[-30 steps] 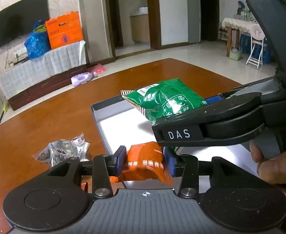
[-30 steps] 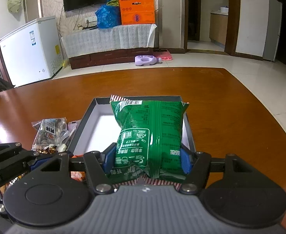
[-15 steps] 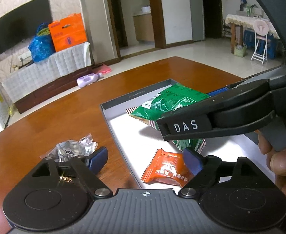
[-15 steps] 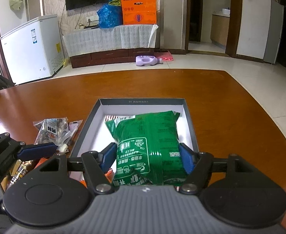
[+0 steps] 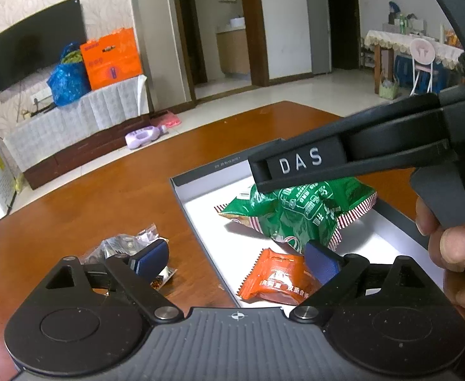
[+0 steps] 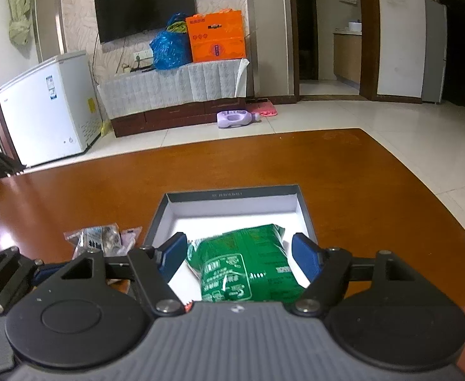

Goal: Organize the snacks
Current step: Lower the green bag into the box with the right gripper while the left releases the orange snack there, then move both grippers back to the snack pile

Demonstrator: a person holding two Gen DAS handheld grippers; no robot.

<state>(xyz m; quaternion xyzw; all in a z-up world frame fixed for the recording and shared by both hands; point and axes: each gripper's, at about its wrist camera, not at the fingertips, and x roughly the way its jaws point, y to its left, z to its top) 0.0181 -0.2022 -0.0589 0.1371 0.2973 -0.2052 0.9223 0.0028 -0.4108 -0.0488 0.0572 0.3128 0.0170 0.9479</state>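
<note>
Now green snack bag [image 6: 248, 270] lies loose between opening right tool [image 6: 240, 257].

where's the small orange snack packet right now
In the left wrist view, the small orange snack packet lies inside the shallow grey box, near its front-left corner, just before the green crinkly bag.

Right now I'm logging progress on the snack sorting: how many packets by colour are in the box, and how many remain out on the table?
Green packet in box: 1
Orange packet in box: 1
Clear packet on table: 1
Total: 3
</note>
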